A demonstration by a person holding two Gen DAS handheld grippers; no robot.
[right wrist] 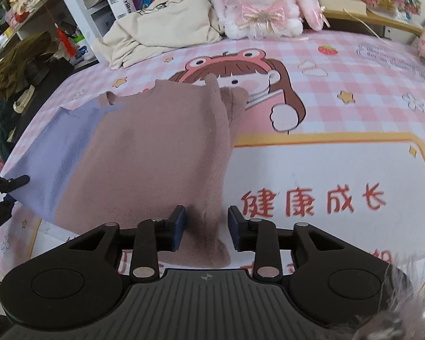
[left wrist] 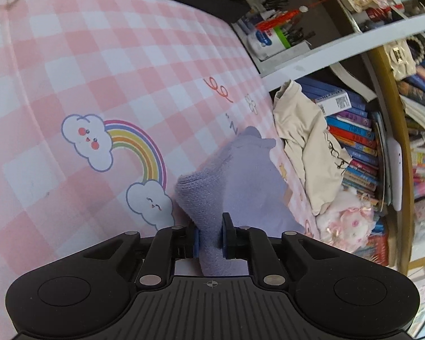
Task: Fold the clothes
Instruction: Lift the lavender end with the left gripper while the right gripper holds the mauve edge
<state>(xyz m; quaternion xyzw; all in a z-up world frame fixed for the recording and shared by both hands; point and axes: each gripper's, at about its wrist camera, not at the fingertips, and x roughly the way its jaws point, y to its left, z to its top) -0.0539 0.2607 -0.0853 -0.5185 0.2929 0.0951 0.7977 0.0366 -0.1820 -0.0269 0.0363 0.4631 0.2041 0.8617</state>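
Observation:
A fuzzy two-colour garment lies on the pink checked bed sheet (right wrist: pixel 354 90). Its dusty-pink part (right wrist: pixel 161 153) fills the middle of the right wrist view and its lilac part (right wrist: pixel 59 153) lies to the left. My left gripper (left wrist: pixel 209 240) is shut on the lilac part (left wrist: pixel 235 181), which bunches up between the pads. That gripper's fingers (right wrist: pixel 14 182) show at the left edge of the right wrist view. My right gripper (right wrist: pixel 205 229) is open around the near corner of the dusty-pink part, with its pads apart from the cloth.
A crumpled cream garment (right wrist: pixel 161 25) and a pink plush rabbit (right wrist: pixel 260 2) sit at the bed's far edge, against shelves of books (left wrist: pixel 357 141). Dark clothes (right wrist: pixel 17 65) lie beyond the bed's left side. Rainbow and cloud prints (left wrist: pixel 113 147) mark the sheet.

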